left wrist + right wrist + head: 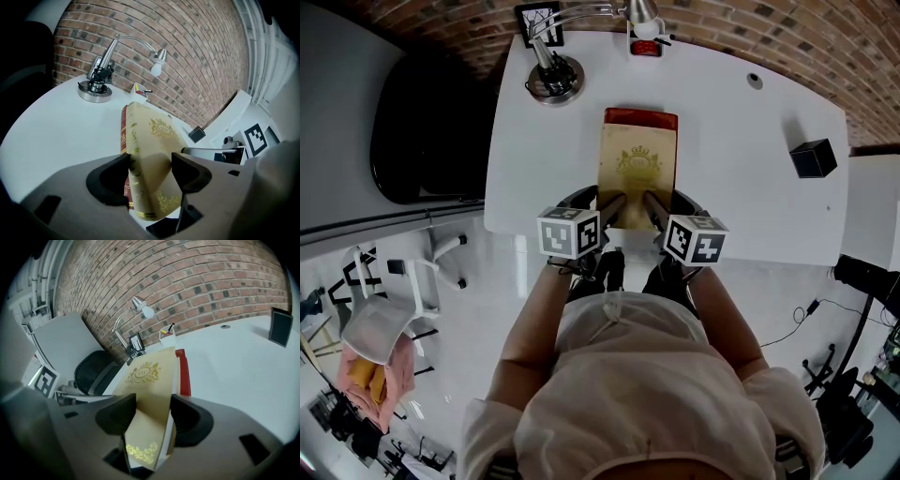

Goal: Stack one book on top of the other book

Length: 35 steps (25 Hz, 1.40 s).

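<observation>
A tan book (638, 167) with a gold crest lies over a red book (640, 117), whose far edge shows beyond it on the white table (731, 187). My left gripper (614, 205) is shut on the tan book's near left corner, and my right gripper (652, 206) is shut on its near right corner. In the left gripper view the tan book (152, 140) sits between the jaws with the red book (123, 136) under its left side. In the right gripper view the tan book (149, 380) is clamped too, the red book (183, 371) showing at its right.
A desk lamp (555, 77) stands at the table's far left, with a small framed picture (538, 21) behind it and a pen cup (646, 42) at the far edge. A black box (813, 157) sits at the right. A black office chair (422, 131) stands left of the table.
</observation>
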Each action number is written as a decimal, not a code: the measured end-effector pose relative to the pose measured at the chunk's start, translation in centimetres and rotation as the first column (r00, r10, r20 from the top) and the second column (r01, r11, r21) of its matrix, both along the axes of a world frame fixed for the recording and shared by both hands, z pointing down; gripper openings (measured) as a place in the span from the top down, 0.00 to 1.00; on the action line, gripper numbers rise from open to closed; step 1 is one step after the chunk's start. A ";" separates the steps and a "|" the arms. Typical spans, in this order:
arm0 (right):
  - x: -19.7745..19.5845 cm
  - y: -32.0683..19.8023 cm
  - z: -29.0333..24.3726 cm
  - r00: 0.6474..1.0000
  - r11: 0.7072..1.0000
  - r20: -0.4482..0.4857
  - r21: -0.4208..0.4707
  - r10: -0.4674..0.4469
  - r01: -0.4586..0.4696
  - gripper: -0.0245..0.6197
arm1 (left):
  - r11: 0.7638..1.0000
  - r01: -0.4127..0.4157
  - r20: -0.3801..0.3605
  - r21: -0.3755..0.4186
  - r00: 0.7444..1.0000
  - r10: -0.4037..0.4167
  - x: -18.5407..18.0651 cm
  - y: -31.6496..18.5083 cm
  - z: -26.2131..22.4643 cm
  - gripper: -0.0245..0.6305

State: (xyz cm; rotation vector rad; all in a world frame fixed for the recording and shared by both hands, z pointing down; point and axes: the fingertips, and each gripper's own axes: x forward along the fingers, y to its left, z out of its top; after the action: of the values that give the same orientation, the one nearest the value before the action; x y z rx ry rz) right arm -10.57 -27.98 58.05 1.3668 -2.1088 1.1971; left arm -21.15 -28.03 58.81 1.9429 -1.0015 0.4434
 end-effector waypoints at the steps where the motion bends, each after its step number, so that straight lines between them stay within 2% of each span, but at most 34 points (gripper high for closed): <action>1: 0.0 0.0 0.1 1.000 1.000 0.001 0.001 0.002 -0.002 0.59 | 1.000 0.002 -0.003 -0.001 1.000 -0.002 0.0 0.0 0.1 0.52; 7: -0.1 -0.2 0.1 1.000 1.000 -0.025 0.017 -0.014 0.014 0.59 | 1.000 0.004 -0.018 0.007 1.000 -0.004 -0.1 -0.2 0.3 0.52; 14: 0.0 -0.4 -0.3 0.990 0.996 -0.137 0.064 -0.045 0.054 0.59 | 1.000 -0.004 -0.005 0.009 1.000 0.004 0.0 -0.2 0.3 0.52; 18: 0.5 -0.3 -0.6 0.985 0.997 -0.171 0.061 -0.038 0.049 0.59 | 0.993 0.075 -0.005 0.090 0.997 -0.075 -1.1 -1.0 -1.6 0.52; 20: 0.8 -0.4 -1.4 0.986 0.997 -0.164 0.072 -0.027 0.040 0.59 | 0.985 0.112 -0.027 0.134 0.994 -0.109 -1.5 -1.4 -3.0 0.57; 24: 1.3 -0.6 -3.9 0.988 0.991 -0.156 0.132 0.019 0.002 0.59 | 0.965 0.169 -0.031 0.199 0.986 -0.166 -3.0 -1.9 -5.4 0.78; 26: 1.1 -0.9 -5.5 0.987 0.984 -0.158 0.175 0.022 0.006 0.59 | 0.958 0.167 -0.033 0.233 0.986 -0.164 -3.1 -2.2 -6.6 0.82; 27: 1.1 -1.0 -6.2 0.986 0.980 -0.166 0.197 0.025 0.009 0.61 | 0.955 0.158 -0.035 0.252 0.987 -0.154 -2.9 -2.4 -7.2 0.84; 29: 1.0 -1.2 -7.5 0.979 0.972 -0.200 0.235 0.034 0.015 0.78 | 0.946 0.138 -0.036 0.292 0.990 -0.133 -2.5 -2.5 -8.5 0.86; 30: 1.0 -1.2 -8.0 0.975 0.968 -0.218 0.250 0.036 0.020 0.83 | 0.941 0.125 -0.035 0.314 0.992 -0.120 -2.3 -2.5 -9.2 0.87; 32: 0.5 -1.4 -9.1 0.971 0.958 -0.238 0.285 0.039 0.031 0.87 | 0.926 0.081 -0.022 0.370 0.997 -0.078 -1.7 -2.5 -10.7 0.89; 35: -0.3 -1.5 -11.4 0.966 0.935 -0.255 0.352 0.047 0.047 0.90 | 0.883 0.001 0.018 0.470 1.000 -0.011 -0.9 -2.4 -13.5 0.90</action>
State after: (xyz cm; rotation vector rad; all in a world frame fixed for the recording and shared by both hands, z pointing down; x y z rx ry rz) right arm -10.90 -29.53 46.69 1.5750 -2.1994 0.6059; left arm -22.01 -30.40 45.27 2.3678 -1.2117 0.2251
